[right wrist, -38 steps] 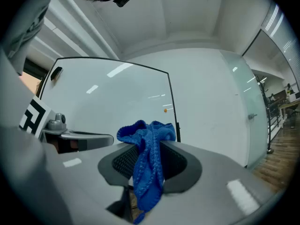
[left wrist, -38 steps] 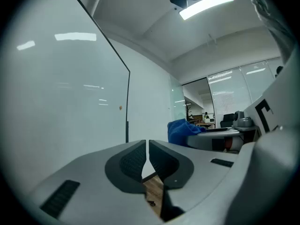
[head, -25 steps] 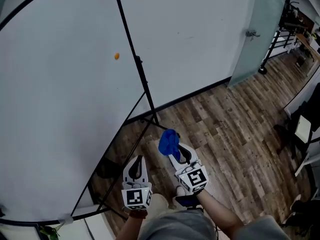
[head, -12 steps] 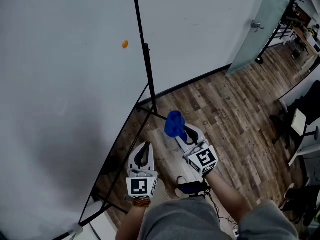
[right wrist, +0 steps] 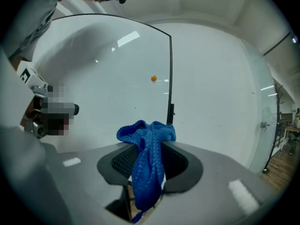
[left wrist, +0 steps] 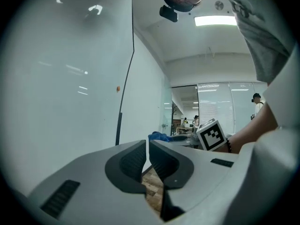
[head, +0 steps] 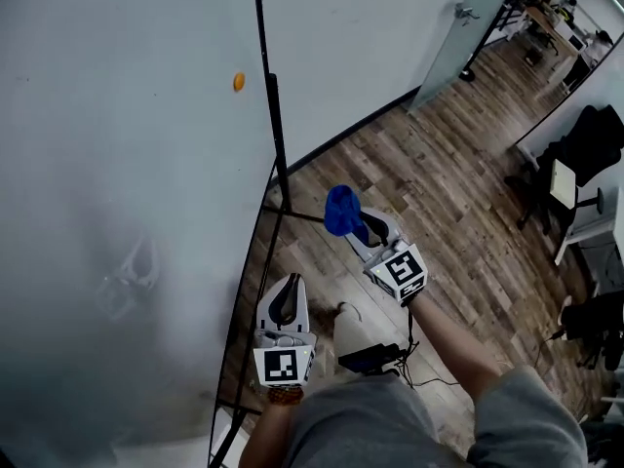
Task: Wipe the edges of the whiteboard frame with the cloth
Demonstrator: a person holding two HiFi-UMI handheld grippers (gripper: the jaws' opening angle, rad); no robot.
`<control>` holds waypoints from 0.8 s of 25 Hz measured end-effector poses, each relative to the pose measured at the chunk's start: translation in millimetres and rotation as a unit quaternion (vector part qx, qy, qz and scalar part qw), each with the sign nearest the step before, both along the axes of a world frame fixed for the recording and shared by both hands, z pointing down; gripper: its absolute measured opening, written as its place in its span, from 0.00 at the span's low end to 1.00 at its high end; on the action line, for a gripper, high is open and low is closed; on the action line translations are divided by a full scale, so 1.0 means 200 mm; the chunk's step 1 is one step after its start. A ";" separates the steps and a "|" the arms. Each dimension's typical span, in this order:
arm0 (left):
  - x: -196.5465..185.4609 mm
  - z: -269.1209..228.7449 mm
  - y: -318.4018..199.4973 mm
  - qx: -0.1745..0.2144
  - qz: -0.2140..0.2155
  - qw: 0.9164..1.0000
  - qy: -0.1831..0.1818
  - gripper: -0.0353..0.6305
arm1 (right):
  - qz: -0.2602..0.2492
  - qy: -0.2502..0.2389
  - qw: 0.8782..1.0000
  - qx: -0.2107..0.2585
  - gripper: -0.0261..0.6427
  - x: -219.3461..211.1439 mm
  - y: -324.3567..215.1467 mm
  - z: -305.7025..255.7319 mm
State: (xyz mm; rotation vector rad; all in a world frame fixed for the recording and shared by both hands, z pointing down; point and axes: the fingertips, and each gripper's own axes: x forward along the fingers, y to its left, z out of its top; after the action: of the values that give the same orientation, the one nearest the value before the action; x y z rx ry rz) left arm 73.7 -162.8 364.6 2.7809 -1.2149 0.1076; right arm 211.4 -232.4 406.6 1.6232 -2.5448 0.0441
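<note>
Pinching cloth (head: 339, 210) tight in right gripper (head: 357, 230), readying for whiteboard frame (head: 276, 125) edge; holding left gripper (head: 285, 298) closed, empty.

1. Wood-plank floor (head: 458, 193) is running from the wall out to the right.
2. White wall (head: 351, 37) is standing behind it, with a black baseboard (head: 363, 127) running along its foot.
3. Frosted glass door (head: 453, 52) is sitting at the wall's right end, its metal handle (head: 466, 12) sticking out.
4. Black chair (head: 590, 136) is standing at the right edge.
5. Small orange dot (head: 239, 82) is showing upper left.
6. Black device (head: 369, 359) with a cable is sitting low by the person's grey shirt (head: 361, 427).
7. Ceiling light panel (left wrist: 215, 20) is glowing overhead, and a distant person (left wrist: 256, 99) is standing by glass partitions.
</note>
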 end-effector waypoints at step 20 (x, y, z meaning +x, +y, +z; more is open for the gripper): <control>-0.01 0.21 -0.29 -0.023 -0.001 0.998 -0.058 0.09 | -0.028 0.013 0.998 -0.054 0.26 -0.11 -0.80 0.85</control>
State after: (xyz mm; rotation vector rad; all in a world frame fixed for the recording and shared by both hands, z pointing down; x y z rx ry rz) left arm 72.0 -219.9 407.3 2.7691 -1.2237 0.2969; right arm 189.9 -392.8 576.1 1.5020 -2.5198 0.1517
